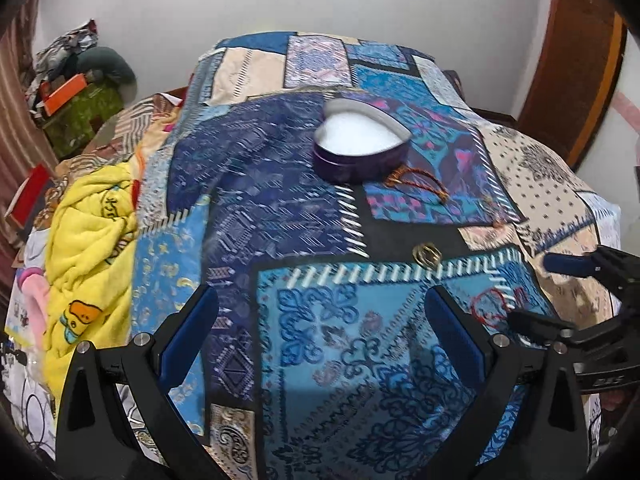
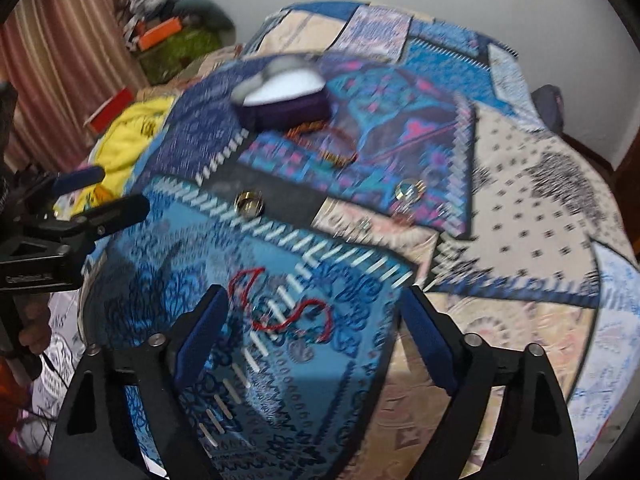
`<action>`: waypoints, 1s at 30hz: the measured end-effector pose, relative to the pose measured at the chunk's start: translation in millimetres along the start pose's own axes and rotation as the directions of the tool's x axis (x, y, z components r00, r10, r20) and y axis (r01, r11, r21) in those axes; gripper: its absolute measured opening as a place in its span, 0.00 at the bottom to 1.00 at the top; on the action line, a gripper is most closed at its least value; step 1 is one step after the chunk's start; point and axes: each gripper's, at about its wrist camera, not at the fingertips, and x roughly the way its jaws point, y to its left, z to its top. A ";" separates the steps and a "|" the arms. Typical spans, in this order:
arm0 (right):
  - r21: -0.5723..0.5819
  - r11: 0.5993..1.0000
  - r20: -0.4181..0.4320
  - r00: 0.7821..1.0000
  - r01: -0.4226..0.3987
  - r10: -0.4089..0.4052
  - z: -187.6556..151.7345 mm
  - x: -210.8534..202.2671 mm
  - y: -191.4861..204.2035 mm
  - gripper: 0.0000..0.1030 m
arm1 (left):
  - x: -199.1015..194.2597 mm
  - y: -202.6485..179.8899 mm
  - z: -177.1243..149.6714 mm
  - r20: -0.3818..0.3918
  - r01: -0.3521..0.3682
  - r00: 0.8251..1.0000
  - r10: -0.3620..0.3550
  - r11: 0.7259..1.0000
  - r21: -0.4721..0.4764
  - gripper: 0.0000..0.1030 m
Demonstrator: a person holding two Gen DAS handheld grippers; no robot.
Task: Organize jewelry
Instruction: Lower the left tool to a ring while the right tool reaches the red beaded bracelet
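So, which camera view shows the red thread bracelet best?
The right wrist view: the red thread bracelet lies whole on the quilt between the open right gripper fingers. In the left wrist view it sits far right, partly hidden behind the other gripper.

Even indoor light; right view motion-blurred, left sharper; fisheye edges dark, bent.

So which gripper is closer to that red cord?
The right. The red cord lies on the cloth just ahead of the open right gripper, between its fingers. The left gripper, also open, sits off to the cord's left.
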 end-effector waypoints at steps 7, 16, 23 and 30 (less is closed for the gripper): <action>0.021 0.999 -0.031 0.998 -0.046 0.046 -10.6 11.4 -4.2 0.61 | 4.1 -13.7 -3.7 -0.023 0.055 0.998 -0.054 0.998 0.043 0.93; 0.005 0.999 -0.013 0.999 -0.034 0.034 -11.0 8.5 -4.2 0.19 | 20.8 -30.8 0.7 -0.076 0.144 0.987 -0.139 0.987 0.070 0.66; 0.072 0.995 0.007 0.998 -0.067 0.066 -10.9 6.2 -20.0 0.08 | 32.2 -47.3 7.4 -0.089 0.190 0.979 -0.181 0.976 0.107 0.53; 0.121 0.991 0.042 0.997 -0.064 0.059 -5.7 -1.7 -35.0 0.08 | 49.2 -57.3 16.3 -0.110 0.219 0.973 -0.205 0.968 0.126 0.40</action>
